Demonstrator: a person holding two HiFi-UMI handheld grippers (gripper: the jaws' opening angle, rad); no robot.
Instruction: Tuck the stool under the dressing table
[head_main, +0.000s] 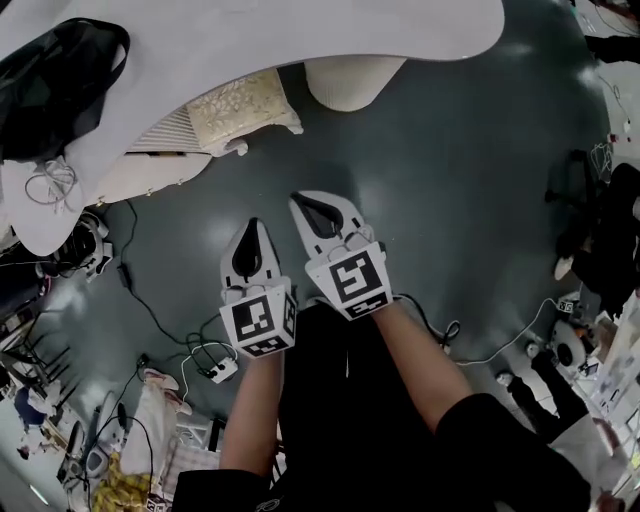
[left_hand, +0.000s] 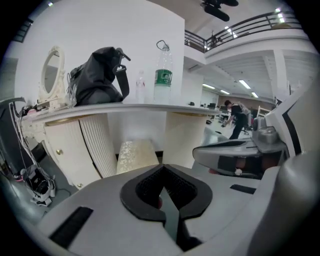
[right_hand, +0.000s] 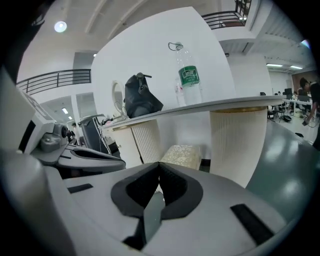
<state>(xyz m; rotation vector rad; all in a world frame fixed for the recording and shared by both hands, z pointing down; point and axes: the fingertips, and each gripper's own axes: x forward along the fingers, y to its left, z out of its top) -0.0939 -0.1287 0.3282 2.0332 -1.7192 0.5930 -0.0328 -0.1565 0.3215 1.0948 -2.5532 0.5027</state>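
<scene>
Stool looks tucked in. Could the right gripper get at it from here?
Probably yes. Only bare floor lies between the right gripper and the stool, whose near end shows past the dressing table's top. The gripper is shut and empty, well short of it.

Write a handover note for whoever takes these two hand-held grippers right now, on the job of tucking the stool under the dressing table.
Left hand-held gripper: shut, empty, held over the grey floor, clear of the stool.
Right hand-held gripper: shut, empty, beside the left one.
Cream stool with the patterned cushion: in the gap beneath the white curved-top dressing table, between its drawer unit and its round pedestal. Its front part shows past the top's edge in the head view.
Done: the stool looks tucked in.
Left: probably nothing; push it deeper only if you want it fully hidden.
</scene>
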